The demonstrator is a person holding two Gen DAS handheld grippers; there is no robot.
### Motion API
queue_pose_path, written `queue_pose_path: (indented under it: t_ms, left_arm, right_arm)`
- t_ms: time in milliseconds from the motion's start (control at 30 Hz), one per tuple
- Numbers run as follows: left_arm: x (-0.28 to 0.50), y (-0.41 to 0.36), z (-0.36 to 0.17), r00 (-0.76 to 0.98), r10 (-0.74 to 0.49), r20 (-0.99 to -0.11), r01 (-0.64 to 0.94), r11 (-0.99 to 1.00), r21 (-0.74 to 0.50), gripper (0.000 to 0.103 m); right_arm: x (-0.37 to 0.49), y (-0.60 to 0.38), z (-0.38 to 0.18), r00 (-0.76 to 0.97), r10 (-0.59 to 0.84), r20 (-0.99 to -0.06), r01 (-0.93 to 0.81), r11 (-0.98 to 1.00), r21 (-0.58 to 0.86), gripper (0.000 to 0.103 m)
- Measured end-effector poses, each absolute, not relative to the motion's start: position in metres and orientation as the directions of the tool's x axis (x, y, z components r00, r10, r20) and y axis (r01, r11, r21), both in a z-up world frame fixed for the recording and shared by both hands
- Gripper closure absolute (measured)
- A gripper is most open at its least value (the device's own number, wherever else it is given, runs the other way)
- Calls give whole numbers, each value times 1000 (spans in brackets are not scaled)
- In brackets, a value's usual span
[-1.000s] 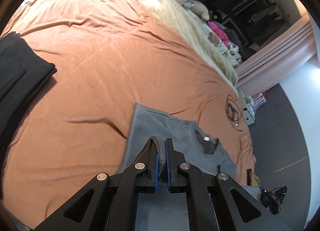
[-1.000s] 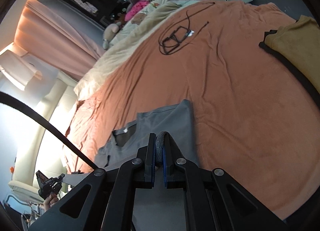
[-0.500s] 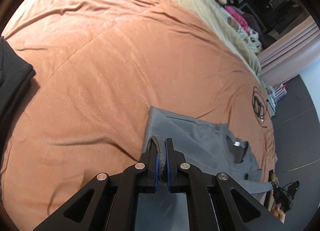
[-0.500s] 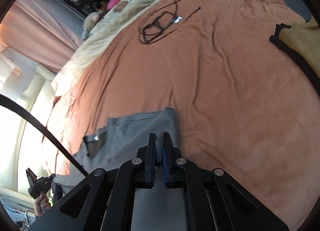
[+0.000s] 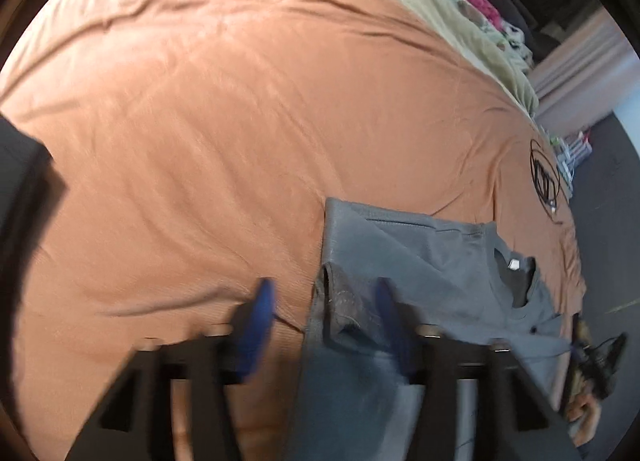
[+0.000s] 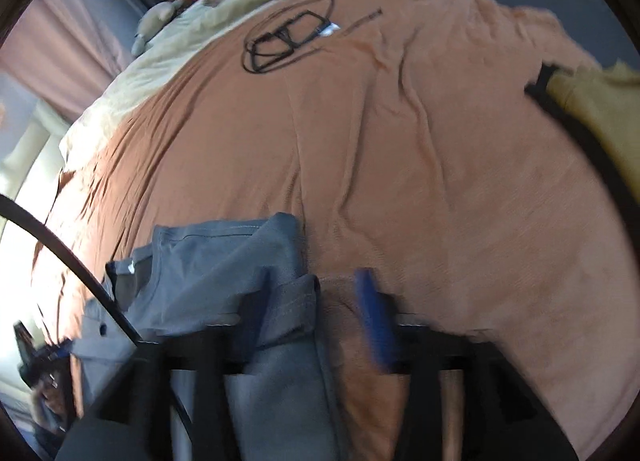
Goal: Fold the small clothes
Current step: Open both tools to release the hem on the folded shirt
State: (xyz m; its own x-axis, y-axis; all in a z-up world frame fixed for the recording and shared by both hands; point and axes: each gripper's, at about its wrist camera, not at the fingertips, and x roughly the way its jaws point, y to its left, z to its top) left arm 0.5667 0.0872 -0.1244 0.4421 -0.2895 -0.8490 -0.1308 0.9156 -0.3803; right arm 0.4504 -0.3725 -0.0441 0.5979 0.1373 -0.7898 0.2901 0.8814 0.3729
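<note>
Both grippers, left gripper (image 5: pixel 324 321) and right gripper (image 6: pixel 310 313), have just sprung apart, releasing the folded hem of the grey cotton T-shirt (image 5: pixel 420 261), which lies on the orange bedspread (image 5: pixel 240 121); this fold looks finished.

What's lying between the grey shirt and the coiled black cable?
Only bare orange bedspread separates the grey shirt from the coiled black cable, per the right wrist view.
</note>
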Motion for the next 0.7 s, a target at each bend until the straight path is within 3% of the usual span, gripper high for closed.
queue_pose_path:
  t_ms: [167, 300, 700]
  left_arm:
    - [557, 77, -114, 420, -259, -870, -47, 951, -306, 32]
    - [548, 58, -116, 377, -217, -900, 51, 976, -214, 32]
    - [549, 21, -150, 279, -83, -957, 164, 986, -37, 32]
  right_arm:
    - [431, -356, -32, 568, 117, -815, 213, 935, 283, 35]
    - [419, -342, -31, 533, 123, -837, 157, 958, 240, 24]
    - [424, -300, -39, 425, 86, -901, 7, 995, 98, 24]
